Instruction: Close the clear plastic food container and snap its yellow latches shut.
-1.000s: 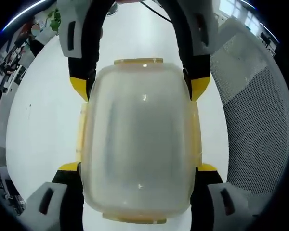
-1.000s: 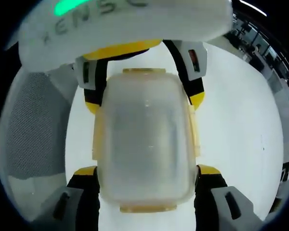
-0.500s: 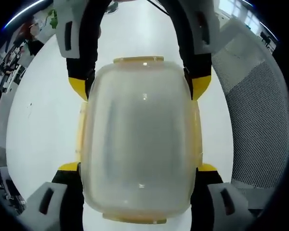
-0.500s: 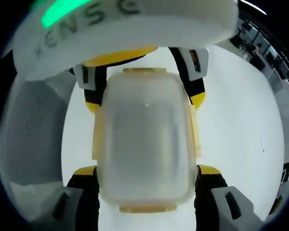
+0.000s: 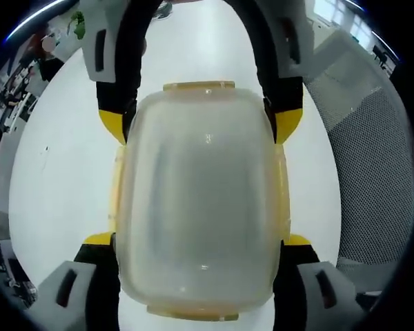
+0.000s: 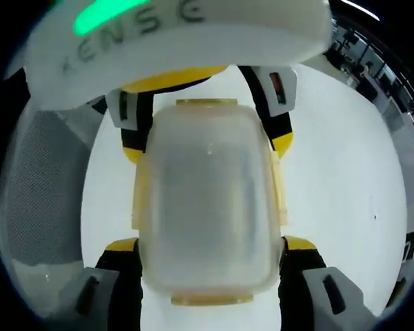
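In the left gripper view we see the container (image 5: 201, 207), clear and cloudy, seen from below or above we cannot tell, with a yellow latch (image 5: 199, 87) at its far end and another (image 5: 193, 315) at its near end. Our left gripper (image 5: 199, 241) has its yellow-tipped jaws against the container's two long sides. The right gripper (image 5: 200, 124) comes in from the top, its jaws pressed to the same sides farther along. Beneath lies a white tabletop (image 5: 62, 172); a mesh chair (image 5: 372, 179) stands at the right.
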Available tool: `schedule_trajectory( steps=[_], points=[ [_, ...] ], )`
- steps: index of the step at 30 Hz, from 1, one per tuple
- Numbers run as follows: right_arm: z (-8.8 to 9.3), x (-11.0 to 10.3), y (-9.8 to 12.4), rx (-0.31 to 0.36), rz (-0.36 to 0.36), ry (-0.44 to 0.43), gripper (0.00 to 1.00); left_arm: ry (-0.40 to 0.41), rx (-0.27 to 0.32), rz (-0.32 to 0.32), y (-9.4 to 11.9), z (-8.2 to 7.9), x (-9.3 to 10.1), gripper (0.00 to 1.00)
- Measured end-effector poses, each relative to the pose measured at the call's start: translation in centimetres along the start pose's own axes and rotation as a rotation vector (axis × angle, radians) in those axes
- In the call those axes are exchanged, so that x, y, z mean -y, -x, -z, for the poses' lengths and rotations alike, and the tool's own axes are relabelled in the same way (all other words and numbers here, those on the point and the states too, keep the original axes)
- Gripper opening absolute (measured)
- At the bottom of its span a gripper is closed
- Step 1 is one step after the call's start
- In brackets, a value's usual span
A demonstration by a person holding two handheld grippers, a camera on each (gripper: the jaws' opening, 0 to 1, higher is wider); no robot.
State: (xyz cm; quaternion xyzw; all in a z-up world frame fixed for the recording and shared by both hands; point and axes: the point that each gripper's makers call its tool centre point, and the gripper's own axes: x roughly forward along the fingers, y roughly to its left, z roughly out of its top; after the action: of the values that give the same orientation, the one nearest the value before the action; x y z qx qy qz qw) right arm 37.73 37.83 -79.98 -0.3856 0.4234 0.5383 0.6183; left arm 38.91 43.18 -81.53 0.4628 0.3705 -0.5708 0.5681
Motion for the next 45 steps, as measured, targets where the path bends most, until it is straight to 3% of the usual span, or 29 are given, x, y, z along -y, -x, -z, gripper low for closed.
schedule_trajectory(
  steps=[45],
  points=[
    [0.1, 6.4, -0.2, -0.02, 0.001, 0.007, 0.83, 0.019, 0.006, -0.01, -0.6, -0.1, -6.3, 0.94]
  ],
)
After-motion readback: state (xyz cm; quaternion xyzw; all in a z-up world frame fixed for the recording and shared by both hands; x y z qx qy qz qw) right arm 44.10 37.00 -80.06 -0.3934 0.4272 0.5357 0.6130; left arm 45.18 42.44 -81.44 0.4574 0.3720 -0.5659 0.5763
